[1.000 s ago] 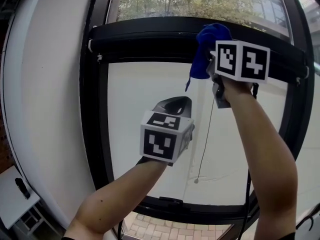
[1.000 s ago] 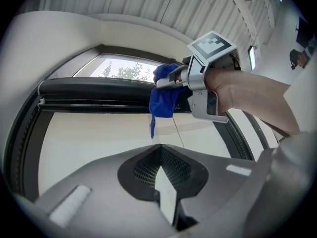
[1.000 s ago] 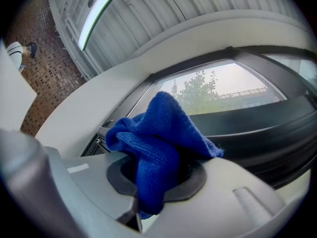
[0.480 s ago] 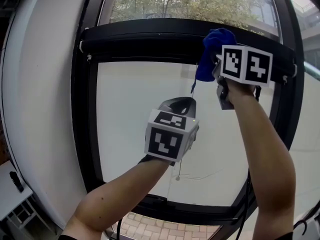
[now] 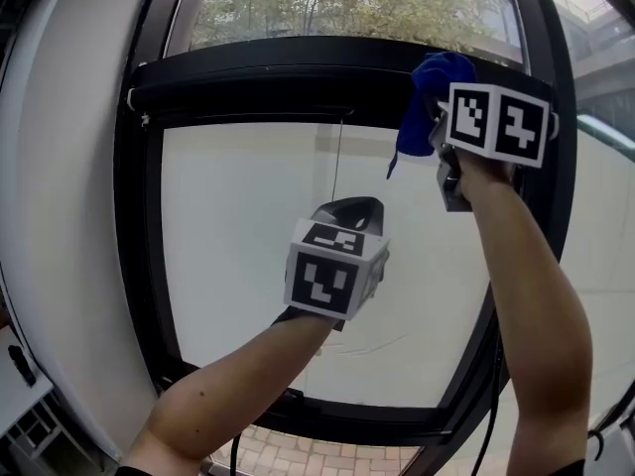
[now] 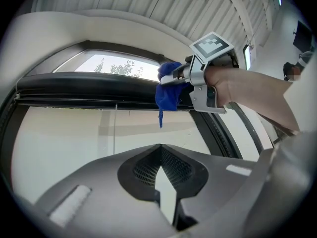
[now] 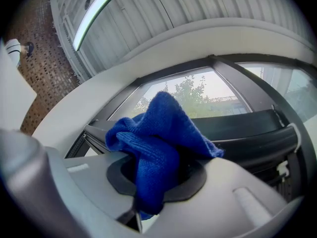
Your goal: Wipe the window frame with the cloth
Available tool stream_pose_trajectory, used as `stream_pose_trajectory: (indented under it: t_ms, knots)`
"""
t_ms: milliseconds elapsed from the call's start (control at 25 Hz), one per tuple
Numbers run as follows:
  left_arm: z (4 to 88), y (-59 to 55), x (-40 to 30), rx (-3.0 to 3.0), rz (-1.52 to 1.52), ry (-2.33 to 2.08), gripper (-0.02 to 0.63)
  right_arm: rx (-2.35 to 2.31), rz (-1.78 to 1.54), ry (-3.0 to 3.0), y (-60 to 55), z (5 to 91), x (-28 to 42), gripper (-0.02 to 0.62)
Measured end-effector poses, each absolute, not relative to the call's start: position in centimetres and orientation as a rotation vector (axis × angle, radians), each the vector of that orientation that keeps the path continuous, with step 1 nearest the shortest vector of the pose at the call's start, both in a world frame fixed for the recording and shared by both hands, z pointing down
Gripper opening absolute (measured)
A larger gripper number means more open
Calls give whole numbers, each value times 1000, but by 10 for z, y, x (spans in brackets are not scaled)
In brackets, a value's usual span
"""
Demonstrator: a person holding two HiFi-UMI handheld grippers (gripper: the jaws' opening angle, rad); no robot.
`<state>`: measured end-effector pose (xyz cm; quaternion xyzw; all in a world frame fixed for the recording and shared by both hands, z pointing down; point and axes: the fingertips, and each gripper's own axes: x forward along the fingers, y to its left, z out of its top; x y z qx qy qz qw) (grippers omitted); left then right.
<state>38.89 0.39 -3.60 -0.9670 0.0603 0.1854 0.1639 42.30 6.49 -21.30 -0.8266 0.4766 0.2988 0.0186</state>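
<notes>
The right gripper [image 5: 440, 117], clamped on the blue cloth [image 5: 429, 87], had slid rightward along the top of the window frame [image 5: 258, 72], nearing its corner. The left gripper [image 5: 347, 209] hung closed, empty, below.

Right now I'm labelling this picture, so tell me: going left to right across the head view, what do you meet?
white wall → window frame, its left side → left gripper → blue cloth → right gripper, shut on the cloth

White wall [image 5: 69, 216] at left, ribbed ceiling [image 7: 208, 4] with strip light [image 7: 94, 15], trees [image 5: 337, 3] outside
</notes>
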Motion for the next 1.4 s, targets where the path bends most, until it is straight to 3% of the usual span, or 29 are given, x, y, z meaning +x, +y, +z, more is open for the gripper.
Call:
stream_pose_trajectory:
  t_ms: [1400]
  knots:
    - [-5, 127, 524, -2822, 476, -77, -8, -2781, 977, 1181, 240, -213, 551, 72]
